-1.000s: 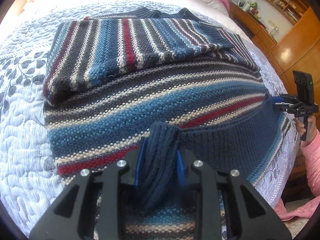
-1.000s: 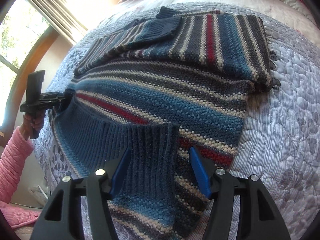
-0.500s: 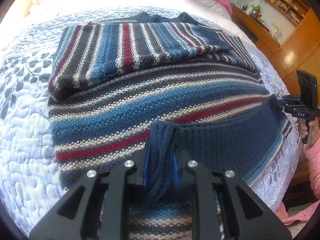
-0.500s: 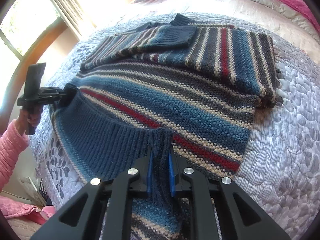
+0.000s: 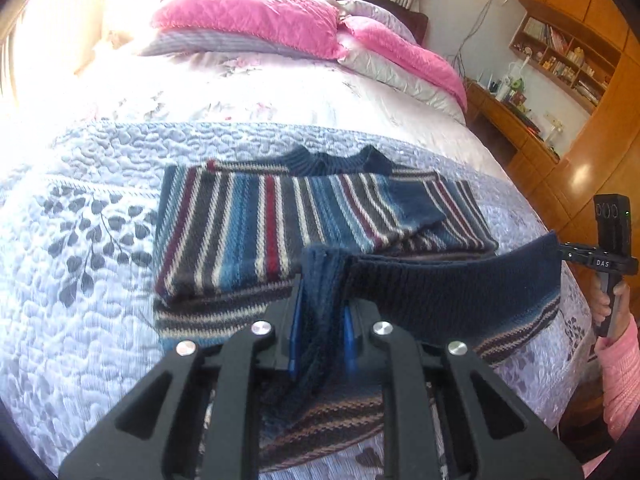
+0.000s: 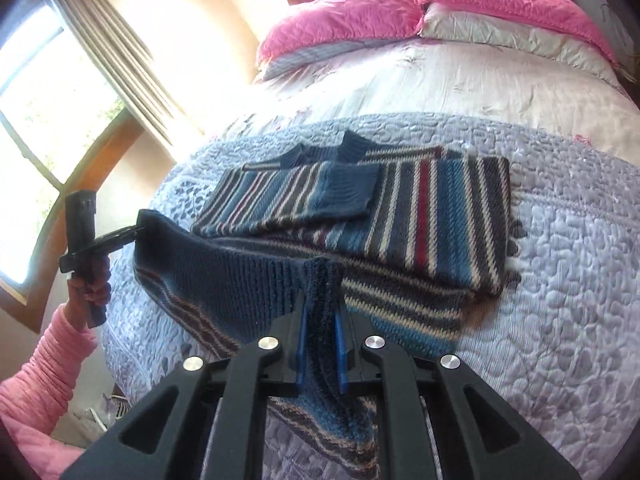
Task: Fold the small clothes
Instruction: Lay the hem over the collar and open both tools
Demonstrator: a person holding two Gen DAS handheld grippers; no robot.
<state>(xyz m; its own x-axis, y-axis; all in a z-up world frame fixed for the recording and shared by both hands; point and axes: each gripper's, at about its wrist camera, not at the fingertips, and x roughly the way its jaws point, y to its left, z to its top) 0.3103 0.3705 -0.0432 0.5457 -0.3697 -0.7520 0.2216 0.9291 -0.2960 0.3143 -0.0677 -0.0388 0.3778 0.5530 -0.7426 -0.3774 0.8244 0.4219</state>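
Observation:
A striped knit sweater point(image 5: 256, 224) in blue, grey, white and red lies on the quilted bed, both sleeves folded across its chest. Its navy ribbed hem point(image 5: 448, 284) is lifted off the quilt and stretched between the two grippers. My left gripper point(image 5: 320, 320) is shut on one hem corner. My right gripper point(image 6: 320, 340) is shut on the other corner of the hem point(image 6: 240, 280). In the left wrist view the right gripper point(image 5: 560, 246) shows at the far right. In the right wrist view the left gripper point(image 6: 136, 232) shows at the left, held by a hand in a pink sleeve.
The lavender quilt point(image 5: 80, 280) covers the near half of the bed. Pink and grey pillows point(image 5: 256, 20) lie at the head. Wooden shelves and a desk point(image 5: 552, 80) stand to the right, a curtained window point(image 6: 60, 92) to the left.
Both grippers have risen with the hem, lifting the sweater's lower part off the quilt toward the folded sleeves. The right gripper went from open to shut on the hem.

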